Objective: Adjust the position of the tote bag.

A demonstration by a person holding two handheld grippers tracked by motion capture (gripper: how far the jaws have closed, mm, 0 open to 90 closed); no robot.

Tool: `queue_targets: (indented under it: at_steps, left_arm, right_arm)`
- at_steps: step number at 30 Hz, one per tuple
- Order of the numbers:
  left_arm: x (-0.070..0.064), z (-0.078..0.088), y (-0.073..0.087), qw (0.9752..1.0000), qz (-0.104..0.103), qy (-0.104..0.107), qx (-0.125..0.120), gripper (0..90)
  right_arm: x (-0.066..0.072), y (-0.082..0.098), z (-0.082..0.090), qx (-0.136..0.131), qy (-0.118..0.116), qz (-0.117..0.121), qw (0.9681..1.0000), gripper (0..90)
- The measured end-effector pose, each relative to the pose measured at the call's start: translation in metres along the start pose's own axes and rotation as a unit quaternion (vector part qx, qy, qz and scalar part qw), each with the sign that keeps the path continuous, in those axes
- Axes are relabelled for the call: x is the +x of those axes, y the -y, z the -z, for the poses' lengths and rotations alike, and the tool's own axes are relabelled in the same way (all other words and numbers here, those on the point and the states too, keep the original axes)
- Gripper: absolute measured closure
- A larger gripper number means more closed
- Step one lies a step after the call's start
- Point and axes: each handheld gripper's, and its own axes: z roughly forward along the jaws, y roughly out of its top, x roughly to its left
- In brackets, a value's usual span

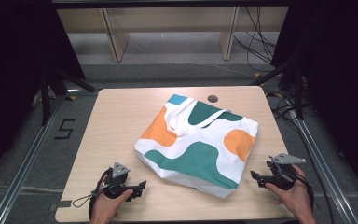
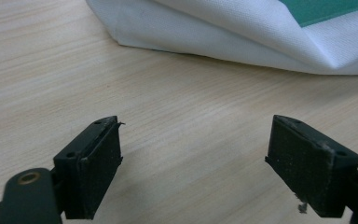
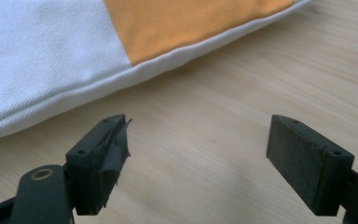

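Bench (image 1: 116, 126): pale wood, rounded corners, a small dark round hole (image 1: 212, 98) near its far edge.

Bag (image 1: 198, 142): white cloth tote with teal, orange and blue patches, lying flat and skewed at mid-bench, its white handles (image 1: 186, 120) folded over the upper face. It sits between your two grippers, ahead of both pairs of jaws and touching neither.

Left gripper (image 1: 140, 187): in your left hand (image 1: 105, 207) at the near left of the bench, jaws pointing toward the bag's near corner. In the left gripper view the jaws stand wide apart with bare wood between them and nothing held; the bag's white folded edge (image 2: 242, 39) lies just beyond the tips, with a strip of teal at its upper right.

Right gripper (image 1: 257, 177): in your right hand (image 1: 296, 198) at the near right of the bench, jaws pointing toward the bag's right side. In the right gripper view the jaws are likewise wide apart and empty over bare wood; the bag's seamed edge (image 3: 135, 74) runs slantwise just past the tips, closer to the left jaw, with an orange patch (image 3: 182, 25) above it. The left jaw's pad (image 3: 114, 156) looks frayed at its tip.
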Motion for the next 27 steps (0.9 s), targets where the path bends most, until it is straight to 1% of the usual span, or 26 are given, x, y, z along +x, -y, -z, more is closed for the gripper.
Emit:
queue_targets:
  at_steps: [1, 2, 3, 4, 6, 7, 8, 9, 10, 11, 12, 13, 14, 15, 16, 17, 18, 19, 20, 21, 22, 23, 24, 25, 26, 27]
  left_arm:
    - [0.002, 0.001, -0.001, 0.9998, -0.011, 0.001, 0.014, 15.3]
    - [0.002, 0.001, -0.001, 0.9998, -0.013, -0.001, 0.014, 15.2]
    - [0.002, 0.001, -0.001, 0.9998, -0.013, -0.001, 0.014, 15.2]
    - [0.003, 0.002, -0.001, 0.9998, -0.014, -0.001, 0.015, 15.2]
    - [0.003, 0.002, -0.002, 0.9997, -0.016, 0.001, 0.017, 15.0]
    - [0.004, 0.002, -0.002, 0.9997, -0.022, -0.004, 0.014, 14.9]
    - [0.004, 0.001, -0.002, 0.9997, -0.022, -0.007, 0.011, 14.9]
    - [0.002, 0.000, -0.002, 0.9999, -0.008, -0.008, 0.001, 15.1]
    - [0.004, 0.001, -0.003, 1.0000, -0.006, -0.005, 0.002, 14.9]
    - [0.002, 0.000, -0.003, 0.9998, 0.015, -0.005, -0.013, 15.6]
    - [0.004, 0.001, -0.003, 0.9999, -0.010, -0.002, -0.003, 16.5]
    - [0.004, 0.001, -0.003, 0.9999, -0.010, -0.002, -0.003, 17.4]
    - [0.002, 0.000, -0.003, 0.9999, -0.002, -0.009, -0.009, 17.4]
    - [0.002, 0.000, -0.004, 0.9998, -0.017, -0.007, 0.000, 17.4]
    - [0.001, -0.001, -0.004, 0.9997, -0.022, -0.010, -0.001, 17.7]
    - [0.001, 0.000, -0.005, 0.9995, -0.029, -0.010, 0.009, 18.4]
    - [0.000, -0.001, -0.005, 0.9997, -0.023, -0.002, 0.007, 18.4]
    - [-0.001, -0.002, -0.006, 0.9998, -0.018, -0.003, 0.004, 18.0]
    - [-0.001, -0.002, -0.007, 0.9998, -0.019, -0.004, 0.004, 17.5]
    - [0.000, -0.002, -0.008, 0.9998, -0.019, 0.001, 0.008, 16.8]
    - [0.001, -0.001, -0.010, 0.9998, -0.013, 0.006, 0.011, 16.4]
    - [0.002, -0.002, -0.010, 0.9999, -0.008, 0.007, 0.002, 16.5]
    - [0.004, -0.002, -0.012, 0.9999, -0.002, 0.011, 0.000, 16.4]
    - [0.005, -0.002, -0.014, 0.9999, 0.004, 0.013, -0.002, 16.6]
    - [0.005, -0.003, -0.015, 0.9996, 0.018, 0.013, -0.018, 17.4]
    - [0.005, -0.003, -0.017, 0.9994, 0.022, 0.017, -0.020, 18.8]
  right_arm:
    - [0.000, 0.000, 0.000, 0.000, 0.001, 0.002, 1.0000, 21.5]
    - [0.001, 0.000, 0.002, 0.008, 0.005, -0.009, 0.9999, 21.5]
    - [0.001, 0.000, 0.002, 0.008, 0.005, -0.009, 0.9999, 21.5]
    - [0.000, 0.000, 0.002, 0.003, 0.010, -0.002, 0.9999, 21.8]
    - [-0.002, 0.000, 0.001, -0.001, 0.007, 0.010, 0.9999, 22.5]
    - [-0.003, 0.002, 0.001, -0.001, 0.019, 0.015, 0.9997, 22.4]
    - [-0.003, 0.002, 0.001, -0.001, 0.019, 0.015, 0.9997, 22.4]
    - [-0.003, 0.001, 0.001, -0.001, 0.017, 0.000, 0.9999, 22.6]
    - [-0.003, 0.001, 0.003, -0.003, 0.020, -0.001, 0.9998, 22.9]
    - [-0.003, 0.002, 0.001, -0.007, 0.016, -0.004, 0.9998, 23.5]
    - [-0.002, 0.001, 0.003, -0.002, 0.013, -0.012, 0.9998, 23.9]
    - [-0.002, 0.001, 0.003, -0.002, 0.013, -0.012, 0.9998, 23.9]
    - [-0.003, 0.000, 0.003, -0.005, 0.015, -0.009, 0.9998, 25.0]
    - [-0.003, 0.000, 0.003, -0.005, 0.015, -0.009, 0.9998, 25.0]
    - [-0.005, 0.001, 0.002, -0.005, 0.019, 0.010, 0.9998, 25.5]
    - [-0.003, 0.001, 0.002, 0.003, 0.013, -0.001, 0.9999, 25.8]
    - [-0.003, 0.000, 0.003, 0.003, 0.011, -0.001, 0.9999, 26.1]
    - [-0.003, 0.000, 0.002, -0.001, 0.010, -0.001, 0.9999, 26.2]
    - [-0.004, -0.001, 0.002, -0.008, 0.010, 0.011, 0.9999, 26.2]
    - [-0.003, 0.000, 0.002, -0.007, 0.013, 0.012, 0.9998, 26.1]
    - [-0.002, 0.000, 0.003, -0.007, 0.014, 0.006, 0.9999, 26.0]
    - [-0.003, 0.000, 0.003, -0.007, 0.017, 0.006, 0.9998, 25.7]
    - [-0.004, 0.000, 0.002, -0.012, 0.020, 0.017, 0.9996, 25.6]
    - [-0.003, -0.001, 0.003, -0.008, 0.016, 0.005, 0.9998, 25.5]
    - [-0.006, 0.000, 0.001, -0.012, 0.012, 0.021, 0.9996, 25.5]
    - [-0.004, 0.000, 0.002, -0.008, 0.010, 0.008, 0.9999, 25.5]
